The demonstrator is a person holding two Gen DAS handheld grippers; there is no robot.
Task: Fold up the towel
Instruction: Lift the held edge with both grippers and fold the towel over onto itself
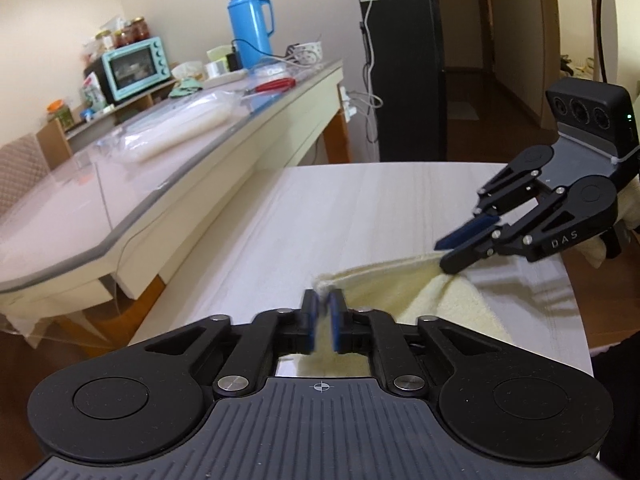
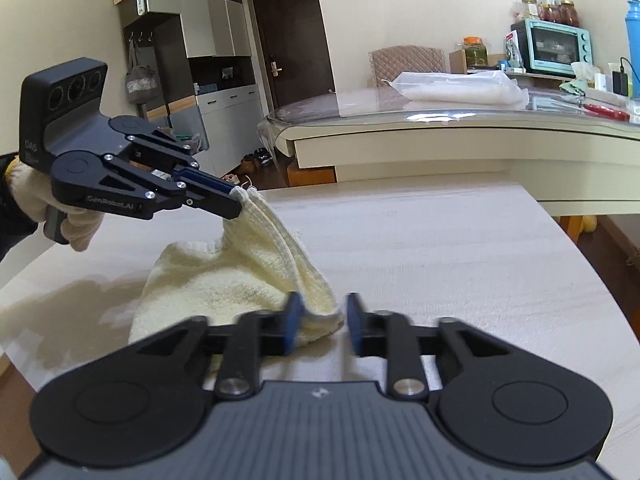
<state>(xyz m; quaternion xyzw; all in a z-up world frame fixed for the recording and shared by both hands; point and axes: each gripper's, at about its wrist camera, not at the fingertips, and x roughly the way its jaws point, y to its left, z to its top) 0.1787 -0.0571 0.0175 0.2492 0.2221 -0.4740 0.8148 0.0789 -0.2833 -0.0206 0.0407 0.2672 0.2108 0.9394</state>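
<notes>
Towel [image 2: 224,280] sits bunched on the pale table [image 2: 460,248], cream terry, one corner lifted. My left gripper [image 2: 236,200] is clamped on that raised corner, which looks like two layers of hem pinched right at the tips. My right gripper [image 2: 320,320] is at the near edge: in the right wrist view the blue pads stand visibly apart with a fold of cloth between them, one pad against it, the other clear. So I read the right as not gripping yet. Risks: the left bite is shallow, so any tug across the table could pull the hem out. If I lift with the right now, the fold just slides off. Cloth between the two grippers is slack and twisted, so pulling apart may spread it skewed, not flat. Motion blur on the right pads; exact contact is hard to call.
</notes>
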